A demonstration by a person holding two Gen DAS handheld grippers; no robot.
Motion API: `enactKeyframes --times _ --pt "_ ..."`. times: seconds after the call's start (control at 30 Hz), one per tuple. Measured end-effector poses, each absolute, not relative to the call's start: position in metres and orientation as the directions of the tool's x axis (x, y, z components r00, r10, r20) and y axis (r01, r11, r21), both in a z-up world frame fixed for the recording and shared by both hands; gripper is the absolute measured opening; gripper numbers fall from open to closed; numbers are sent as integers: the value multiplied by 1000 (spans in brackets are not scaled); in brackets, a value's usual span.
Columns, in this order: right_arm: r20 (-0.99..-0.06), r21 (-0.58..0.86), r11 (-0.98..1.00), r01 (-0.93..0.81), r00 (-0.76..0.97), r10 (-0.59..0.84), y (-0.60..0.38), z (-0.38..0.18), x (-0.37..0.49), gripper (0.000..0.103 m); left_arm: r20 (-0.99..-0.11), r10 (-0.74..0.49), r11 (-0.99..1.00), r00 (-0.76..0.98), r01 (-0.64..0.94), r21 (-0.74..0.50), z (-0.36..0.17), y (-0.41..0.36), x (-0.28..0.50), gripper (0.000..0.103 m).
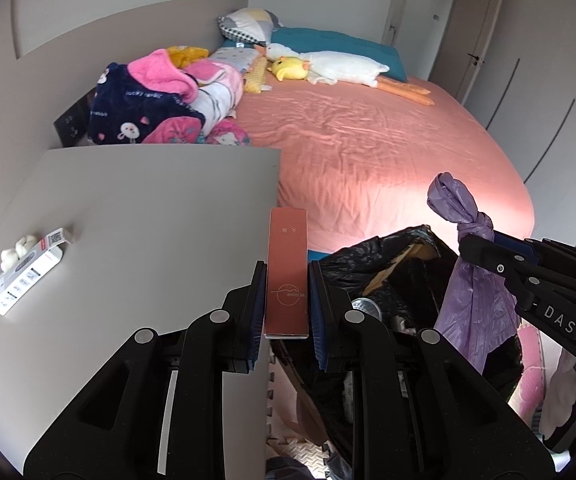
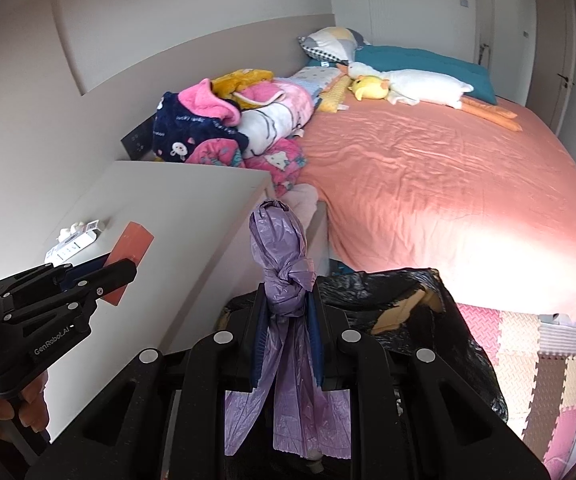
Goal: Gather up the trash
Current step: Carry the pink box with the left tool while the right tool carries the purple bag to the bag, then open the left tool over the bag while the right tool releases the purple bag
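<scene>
The left gripper (image 1: 286, 280) is pinching a flat copper box (image 1: 288, 272) beside the black trash bag (image 1: 387, 276), the right gripper (image 2: 286, 312) is gripping a knotted purple bag (image 2: 284, 276) above it, while a white carton (image 1: 28, 272) is waiting on the table (image 1: 148, 208).

We see our left gripper (image 1: 287, 304) built of matte black plastic arms with deep hollows, round silver screw heads at the joints and dark blue ribbed pads (image 1: 256, 312) lining its fingers. From the right wrist view its side reads "GenRobot.AI" in white, and bare skin of our left hand (image 2: 16, 408) shows below that lettering. Our right gripper (image 2: 286, 328) has the same black arms, silver screws and blue pads; "DAS" is printed in white on its flank.
</scene>
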State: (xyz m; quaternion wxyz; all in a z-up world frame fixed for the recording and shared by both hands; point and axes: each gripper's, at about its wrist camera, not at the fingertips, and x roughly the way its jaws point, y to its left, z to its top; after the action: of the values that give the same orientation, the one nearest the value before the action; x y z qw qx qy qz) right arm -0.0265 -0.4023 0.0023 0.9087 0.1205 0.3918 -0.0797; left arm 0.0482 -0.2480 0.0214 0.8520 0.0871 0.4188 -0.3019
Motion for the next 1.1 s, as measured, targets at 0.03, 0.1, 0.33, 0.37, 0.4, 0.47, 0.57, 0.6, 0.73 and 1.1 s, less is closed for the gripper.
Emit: enactKeyframes --times 0.03,0.1,0.33,0.37,0.4,0.47,0.57,0.6,0.73,1.1 --pt "-731 157 956 250 680 -58 -407 2 -30 20 -766 -445 798 463 593 -105 22 -250 47 20" --pt "-730 156 952 264 680 -69 -412 2 -34 20 -766 -454 788 455 607 -106 23 -257 46 20" --pt "-723 158 936 313 682 -106 -431 5 -51 20 -763 -491 743 420 659 -115 25 -280 37 20" --pt "-721 160 933 322 684 -112 -434 6 -54 20 -763 -501 733 408 669 -124 25 -283 36 20" --pt "-717 164 928 333 686 -120 -439 7 -58 20 -763 -520 715 385 684 -143 24 -287 34 20" --pt "-703 186 917 353 700 -127 -447 9 -66 30 -771 -568 650 287 731 -207 20 -295 32 23" --pt "-662 212 885 414 727 -181 -462 17 -81 62 -772 -589 630 239 735 -253 14 -299 29 97" --pt "-654 211 878 429 729 -199 -466 19 -84 62 -761 -606 625 231 731 -276 13 -299 28 97" --pt "-649 203 867 455 725 -229 -475 23 -90 62 -765 -612 619 201 724 -305 10 -301 30 97" --pt "-652 206 866 455 724 -225 -475 22 -87 62 -779 -585 627 227 736 -256 12 -302 27 97"
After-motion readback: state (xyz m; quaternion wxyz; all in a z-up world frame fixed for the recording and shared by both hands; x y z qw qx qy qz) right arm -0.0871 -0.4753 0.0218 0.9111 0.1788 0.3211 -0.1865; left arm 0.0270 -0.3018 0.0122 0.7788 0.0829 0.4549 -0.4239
